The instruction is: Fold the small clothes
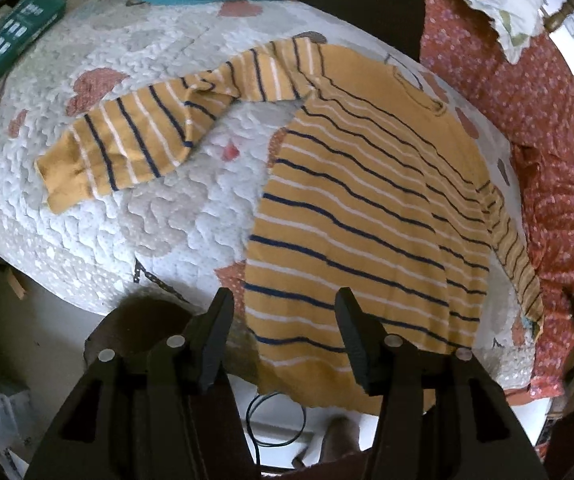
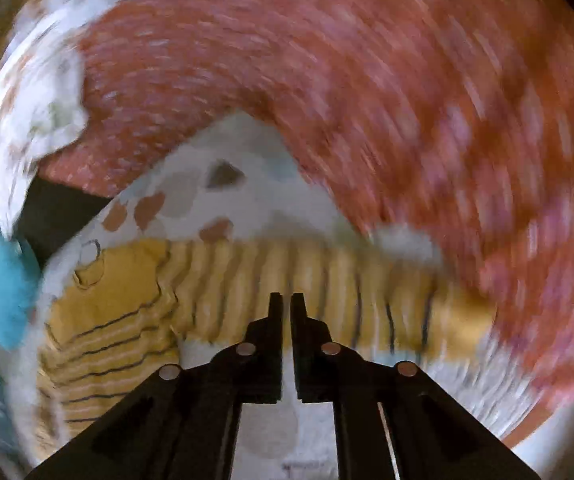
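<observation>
From the left wrist view, my left gripper (image 1: 283, 300) hangs with its jaws parted and nothing between them, above the bottom hem of the striped shirt (image 1: 367, 208). The shirt lies flat on the quilted mat (image 1: 107, 200), its left sleeve (image 1: 135, 136) stretched out to the left and creased near the shoulder. I judge the sleeves come first: I'd take this sleeve by its plain cuff, lift only enough to clear the quilt, and lay it straight across the chest so the stripes line up, not dragging the body with it.

On the right, my right gripper (image 2: 286, 298) is nearly clenched, a thin slit between the fingertips; I see no cloth pinched there, though that view is badly smeared. It hovers over the right sleeve (image 2: 327, 280), which runs along the shirt's edge beside a red floral cloth (image 2: 367, 100).

The shirt is mustard yellow with navy and white stripes, thin knit, a plain yoke and hem.
</observation>
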Motion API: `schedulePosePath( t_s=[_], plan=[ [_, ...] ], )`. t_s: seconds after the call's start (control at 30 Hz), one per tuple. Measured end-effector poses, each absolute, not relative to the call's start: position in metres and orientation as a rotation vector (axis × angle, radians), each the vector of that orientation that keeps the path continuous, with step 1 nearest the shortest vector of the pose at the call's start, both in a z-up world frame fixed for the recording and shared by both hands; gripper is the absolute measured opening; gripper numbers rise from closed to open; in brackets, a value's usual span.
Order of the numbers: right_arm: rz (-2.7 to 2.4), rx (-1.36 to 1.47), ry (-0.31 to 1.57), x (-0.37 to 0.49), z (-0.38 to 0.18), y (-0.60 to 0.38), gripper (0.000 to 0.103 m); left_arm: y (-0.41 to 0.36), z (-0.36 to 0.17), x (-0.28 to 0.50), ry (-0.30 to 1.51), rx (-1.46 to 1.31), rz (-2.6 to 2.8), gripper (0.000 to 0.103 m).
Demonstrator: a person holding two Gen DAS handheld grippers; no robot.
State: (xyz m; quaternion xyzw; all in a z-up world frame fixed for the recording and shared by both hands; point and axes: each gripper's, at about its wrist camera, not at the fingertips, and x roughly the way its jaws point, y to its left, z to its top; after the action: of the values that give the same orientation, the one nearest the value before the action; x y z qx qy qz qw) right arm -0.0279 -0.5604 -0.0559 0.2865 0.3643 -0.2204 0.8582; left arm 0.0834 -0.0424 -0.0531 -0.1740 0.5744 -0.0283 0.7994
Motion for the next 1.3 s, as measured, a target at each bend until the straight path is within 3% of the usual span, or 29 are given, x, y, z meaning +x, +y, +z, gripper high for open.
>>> schedulePosePath(
  t_s=[0.1,0.23,0.3,0.47,0.57,0.67,0.7,0.73,0.8,0.93,1.13,1.3],
  plan=[
    [-0.504,0.796,0.729,-0.088,-0.110,-0.595,0.010,-0.044,-0.063,0.089,1.265,-0.401,-0.070,0.052],
    [-0.582,0.981,0.652,-0.148,-0.156,-0.630,0.043,-0.062,-0.070,0.091,1.292,-0.361,-0.075,0.052],
    [-0.616,1.052,0.600,-0.166,-0.167,-0.642,0.050,-0.075,-0.070,0.092,1.303,-0.335,-0.087,0.052],
    [-0.625,1.076,0.553,-0.152,-0.180,-0.662,0.051,-0.098,-0.065,0.091,1.305,-0.260,-0.103,0.052],
    [-0.640,1.083,0.513,-0.139,-0.178,-0.668,0.059,-0.103,-0.060,0.090,1.298,-0.239,-0.102,0.052],
    [-0.689,1.098,0.557,-0.121,-0.186,-0.682,0.054,-0.100,-0.061,0.091,1.299,-0.252,-0.095,0.052],
    [-0.692,1.103,0.567,-0.116,-0.187,-0.684,0.034,-0.099,-0.062,0.091,1.300,-0.259,-0.093,0.052],
    [-0.694,1.099,0.578,-0.112,-0.186,-0.686,0.022,-0.096,-0.062,0.091,1.299,-0.267,-0.089,0.052],
    [-0.664,1.042,0.622,-0.098,-0.176,-0.683,0.014,-0.091,-0.064,0.092,1.298,-0.278,-0.085,0.052],
    [-0.593,0.855,0.662,-0.061,-0.135,-0.650,0.012,-0.079,-0.071,0.095,1.296,-0.325,-0.083,0.052],
    [-0.309,0.535,0.740,0.052,-0.074,-0.518,0.011,-0.053,-0.078,0.093,1.285,-0.414,-0.091,0.052],
    [-0.101,0.348,0.851,0.152,-0.081,-0.378,0.010,-0.023,-0.076,0.088,1.258,-0.480,-0.067,0.052]
  ],
)
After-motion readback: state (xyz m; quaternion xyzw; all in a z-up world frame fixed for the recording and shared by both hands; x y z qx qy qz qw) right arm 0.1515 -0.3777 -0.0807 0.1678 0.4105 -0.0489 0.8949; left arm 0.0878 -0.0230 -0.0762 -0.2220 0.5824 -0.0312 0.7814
